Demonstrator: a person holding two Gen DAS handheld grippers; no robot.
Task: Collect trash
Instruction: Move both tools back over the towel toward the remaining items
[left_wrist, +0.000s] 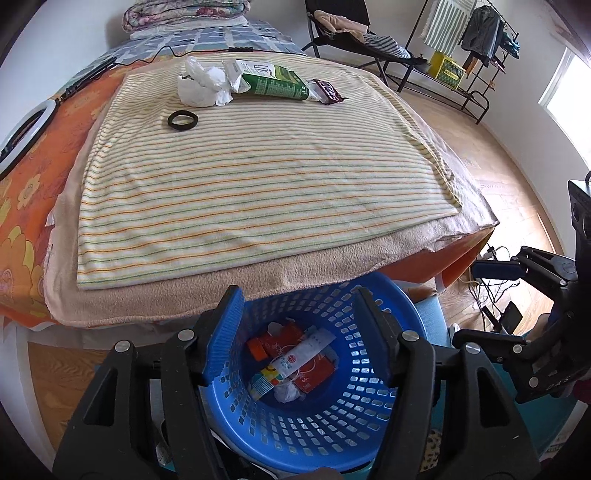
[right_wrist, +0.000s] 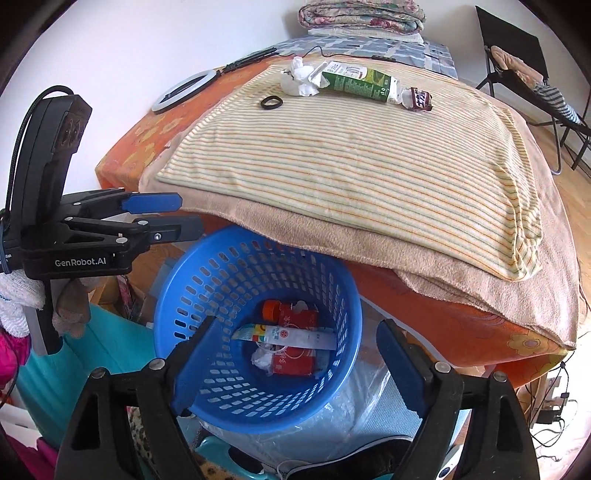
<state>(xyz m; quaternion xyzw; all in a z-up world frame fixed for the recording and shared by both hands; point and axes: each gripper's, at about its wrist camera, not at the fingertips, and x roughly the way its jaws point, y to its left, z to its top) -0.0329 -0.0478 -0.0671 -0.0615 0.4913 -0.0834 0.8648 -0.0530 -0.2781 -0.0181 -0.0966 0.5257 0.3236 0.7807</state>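
A blue perforated basket (left_wrist: 354, 432) (right_wrist: 192, 295) stands below the bed's near edge. It holds a red carton (right_wrist: 299, 360), a white tube (right_wrist: 295, 336) and crumpled paper. My left gripper (left_wrist: 301, 332) hangs open and empty over the basket; it also shows in the right wrist view (right_wrist: 184, 216). My right gripper (right_wrist: 291, 365) is open and empty above the basket too. At the far end of the striped towel (left_wrist: 258, 177) lie crumpled white tissue (left_wrist: 201, 86) (right_wrist: 301, 79), a green milk carton (left_wrist: 271, 81) (right_wrist: 358, 82), a brown snack wrapper (left_wrist: 328, 91) (right_wrist: 419, 99) and a black ring (left_wrist: 182, 120) (right_wrist: 271, 101).
The bed has an orange floral sheet (left_wrist: 22, 206) and a beige blanket (right_wrist: 461, 273). A ring light (right_wrist: 181, 92) and cable lie at its far left. A folding chair (left_wrist: 343, 33) and a clothes rack (left_wrist: 469, 44) stand on the wooden floor. Cables lie on the floor (left_wrist: 491, 291).
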